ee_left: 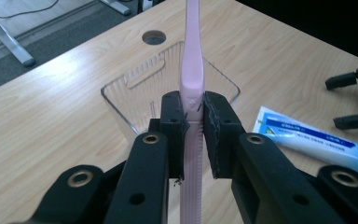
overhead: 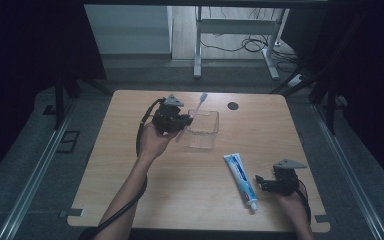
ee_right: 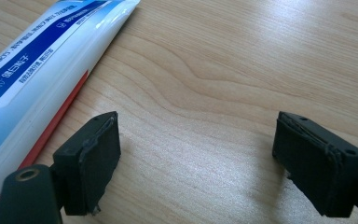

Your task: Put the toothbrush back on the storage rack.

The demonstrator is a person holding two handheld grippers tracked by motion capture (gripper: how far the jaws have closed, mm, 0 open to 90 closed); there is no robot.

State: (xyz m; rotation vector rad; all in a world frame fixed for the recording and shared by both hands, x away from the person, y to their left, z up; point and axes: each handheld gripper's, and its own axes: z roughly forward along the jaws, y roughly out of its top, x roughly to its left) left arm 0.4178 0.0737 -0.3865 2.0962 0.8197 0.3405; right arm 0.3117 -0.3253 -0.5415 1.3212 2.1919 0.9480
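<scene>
Over the pale wooden table my left gripper pinches the pink plastic toothbrush above the clear ribbed tray, not yet placed; right gripper spread, blue-and-white toothpaste tube untouched.

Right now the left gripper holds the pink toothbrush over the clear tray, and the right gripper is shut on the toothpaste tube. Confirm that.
Not quite. The right gripper is open, its fingers empty beside the toothpaste tube, as the right gripper view shows. The left gripper does hold the pink toothbrush over the clear tray.
</scene>
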